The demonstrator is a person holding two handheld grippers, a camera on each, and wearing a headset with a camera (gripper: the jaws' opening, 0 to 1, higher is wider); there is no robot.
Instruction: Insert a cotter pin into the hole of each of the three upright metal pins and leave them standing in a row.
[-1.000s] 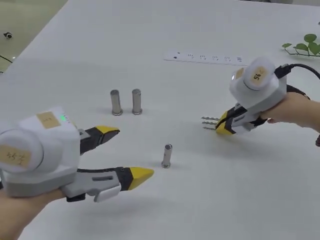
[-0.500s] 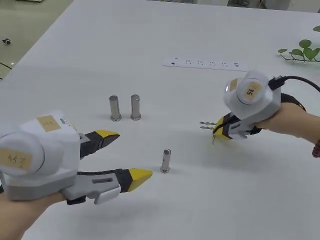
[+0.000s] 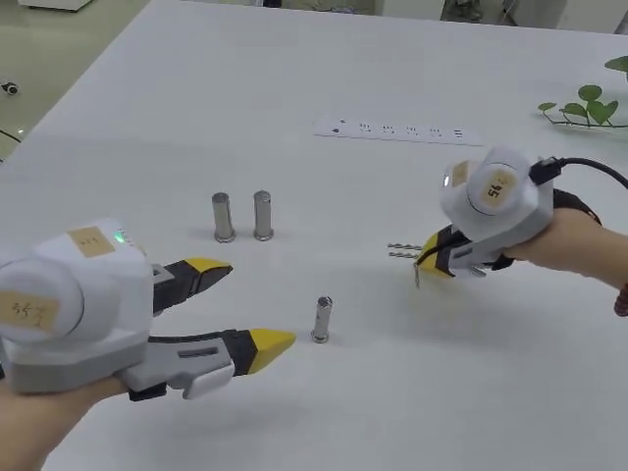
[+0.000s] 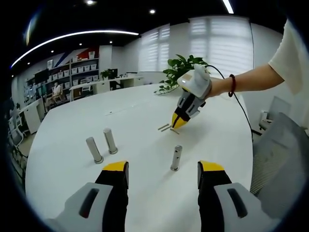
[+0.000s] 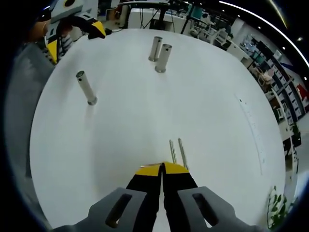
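Left gripper (image 3: 251, 304) low at the near left of the head view, yellow-tipped jaws spread wide, nothing between them; the same spread in the left gripper view (image 4: 163, 168), with the single metal pin (image 4: 176, 158) standing just beyond the tips. Right gripper (image 3: 424, 267) at the right, held in a hand, jaws closed tip to tip on 1 cotter pin (image 3: 416, 277), thin and grey, hanging below the tips. 2 further cotter pins (image 3: 402, 250) lying side by side on the table just beyond those tips, seen as 2 parallel rods ahead of the closed jaws in the right gripper view (image 5: 176, 151). 3 metal pins upright on small flanged bases: a pair of metal pins (image 3: 223, 216) close together but apart at left centre, and the single metal pin (image 3: 322, 320) nearer the person, between the 2 grippers and well apart from the pair. Holes in the pins too small to judge. Surface: a large white table (image 3: 294, 88), a white power strip (image 3: 397, 130) farther back, a green plant (image 3: 589, 101) at the far right edge. Black cable (image 3: 589, 169) leading off the right gripper. Room, in the left gripper view: open office, shelving (image 4: 72, 72) along the far wall, blinds (image 4: 212, 41) over tall windows, recessed ceiling lights.
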